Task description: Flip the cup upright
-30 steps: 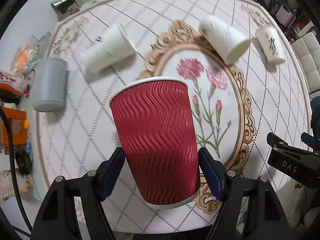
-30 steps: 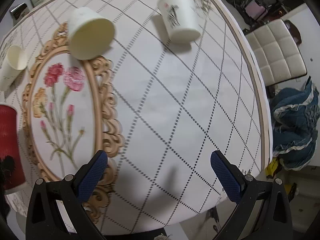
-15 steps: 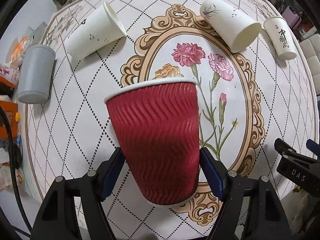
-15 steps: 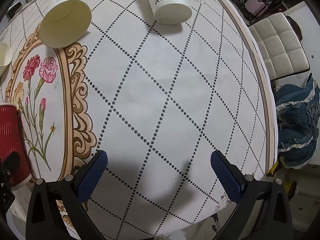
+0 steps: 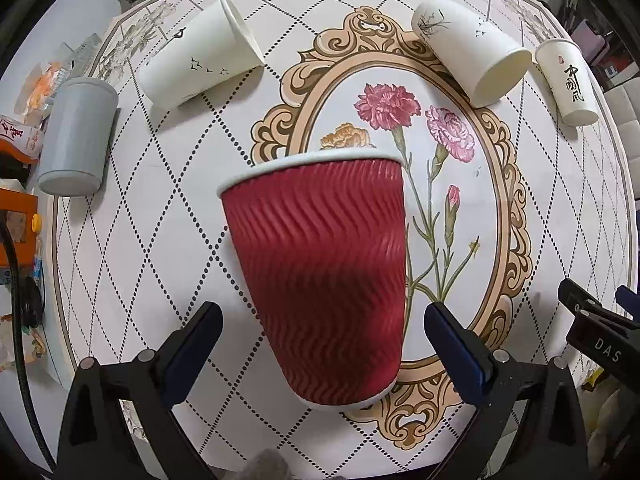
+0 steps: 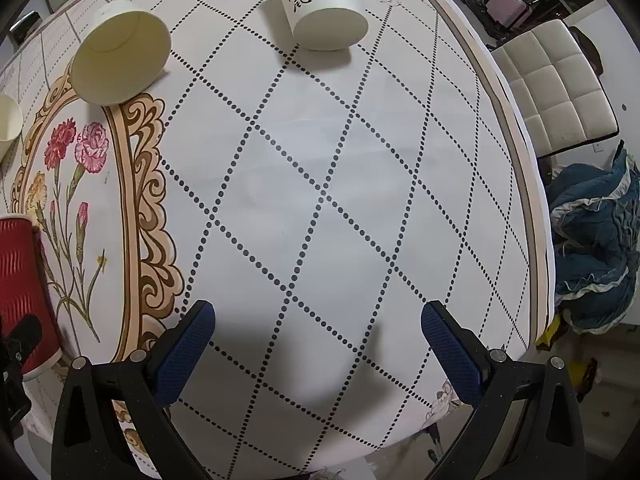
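Note:
A red ribbed paper cup point(image 5: 320, 276) stands upright on the round table point(image 5: 140, 240), rim up, narrow base near the front edge. My left gripper point(image 5: 320, 336) is open, its blue pads point(image 5: 192, 336) apart from the cup on both sides. The red cup also shows at the left edge of the right wrist view point(image 6: 24, 288). My right gripper point(image 6: 316, 344) is open and empty above bare tablecloth. It also shows at the right edge of the left wrist view point(image 5: 596, 332).
Three white paper cups lie on their sides: one at the back left point(image 5: 200, 56), one at the back right point(image 5: 472, 52), one with black calligraphy further right point(image 5: 568, 84). A grey cup point(image 5: 76, 136) lies at the left. A white chair point(image 6: 556, 88) stands past the table's right edge.
My left gripper has opened and let go of the red cup, which now stands on the table. Both cameras have risen slightly.

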The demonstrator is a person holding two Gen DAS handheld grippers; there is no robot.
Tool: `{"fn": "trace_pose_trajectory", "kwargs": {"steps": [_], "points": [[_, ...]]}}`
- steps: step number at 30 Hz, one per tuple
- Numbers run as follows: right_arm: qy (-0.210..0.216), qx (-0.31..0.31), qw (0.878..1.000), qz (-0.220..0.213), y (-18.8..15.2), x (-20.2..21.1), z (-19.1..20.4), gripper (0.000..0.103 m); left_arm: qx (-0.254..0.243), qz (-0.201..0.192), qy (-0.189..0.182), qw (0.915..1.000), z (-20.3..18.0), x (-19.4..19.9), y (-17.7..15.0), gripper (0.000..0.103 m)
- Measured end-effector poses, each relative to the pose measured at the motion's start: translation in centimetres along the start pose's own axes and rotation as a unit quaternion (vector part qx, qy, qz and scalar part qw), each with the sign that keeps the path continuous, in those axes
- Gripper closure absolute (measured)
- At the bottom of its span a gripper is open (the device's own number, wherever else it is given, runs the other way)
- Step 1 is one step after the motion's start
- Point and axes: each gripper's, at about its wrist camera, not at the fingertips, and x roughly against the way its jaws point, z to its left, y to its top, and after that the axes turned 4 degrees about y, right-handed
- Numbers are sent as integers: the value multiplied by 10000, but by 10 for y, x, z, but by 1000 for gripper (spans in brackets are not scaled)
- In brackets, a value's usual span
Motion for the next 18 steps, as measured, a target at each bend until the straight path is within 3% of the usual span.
{"fn": "trace_pose_trajectory", "kwargs": {"steps": [9, 15, 18], "points": [[72, -80, 9999, -59, -6, 7, -5, 0, 290, -99, -78, 9995, 18, 35, 3, 0], [230, -86, 9996, -125, -12, 23, -2, 0, 626, -710, 203, 9953, 53, 90, -9, 0], [586, -112, 9979, -237, -13, 36, 2, 0, 787, -1009, 507, 9905, 71, 105, -10, 0]]}}
